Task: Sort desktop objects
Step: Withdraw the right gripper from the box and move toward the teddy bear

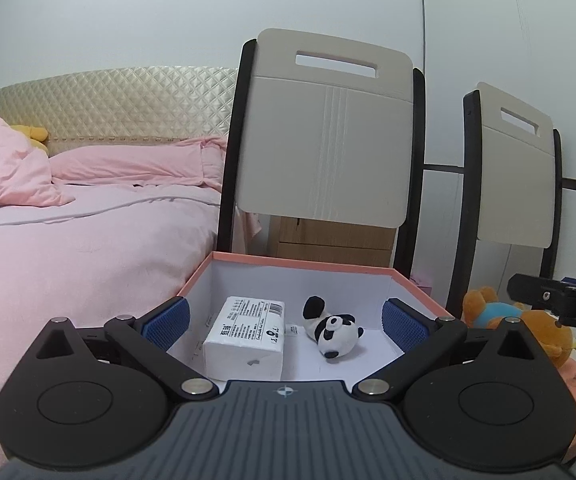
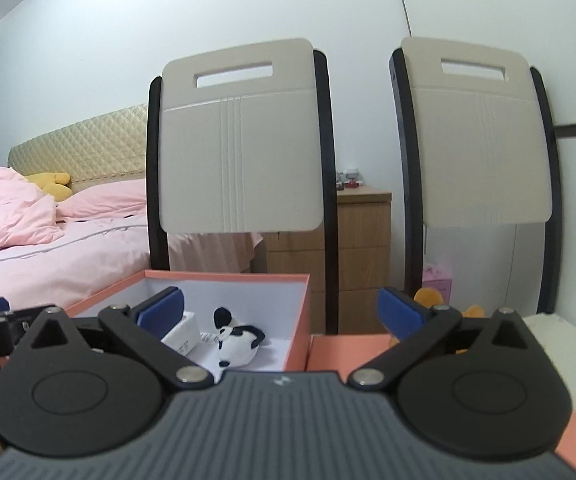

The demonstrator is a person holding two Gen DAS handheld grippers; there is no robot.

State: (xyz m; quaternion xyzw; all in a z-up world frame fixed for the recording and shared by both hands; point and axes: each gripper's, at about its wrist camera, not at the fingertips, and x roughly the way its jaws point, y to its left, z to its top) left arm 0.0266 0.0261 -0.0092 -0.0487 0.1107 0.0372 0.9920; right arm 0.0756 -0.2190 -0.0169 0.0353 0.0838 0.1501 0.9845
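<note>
A pink-rimmed box (image 1: 300, 263) with a white inside holds a white tissue pack (image 1: 243, 338) on the left and a small panda plush (image 1: 332, 328) lying on its side on the right. My left gripper (image 1: 285, 322) is open and empty, hovering just in front of the box. An orange and blue plush toy (image 1: 528, 320) lies outside the box to the right. In the right wrist view the box (image 2: 247, 278), tissue pack (image 2: 181, 334) and panda (image 2: 235, 340) show left of centre. My right gripper (image 2: 279, 314) is open and empty; the orange plush (image 2: 428, 298) sits behind its right finger.
Two beige chair backs (image 2: 239, 140) (image 2: 476, 140) stand behind the box. A bed with pink bedding (image 1: 67, 240) lies to the left. A wooden nightstand (image 2: 364, 240) stands between the chairs. A pink lid or surface (image 2: 348, 354) lies to the right of the box.
</note>
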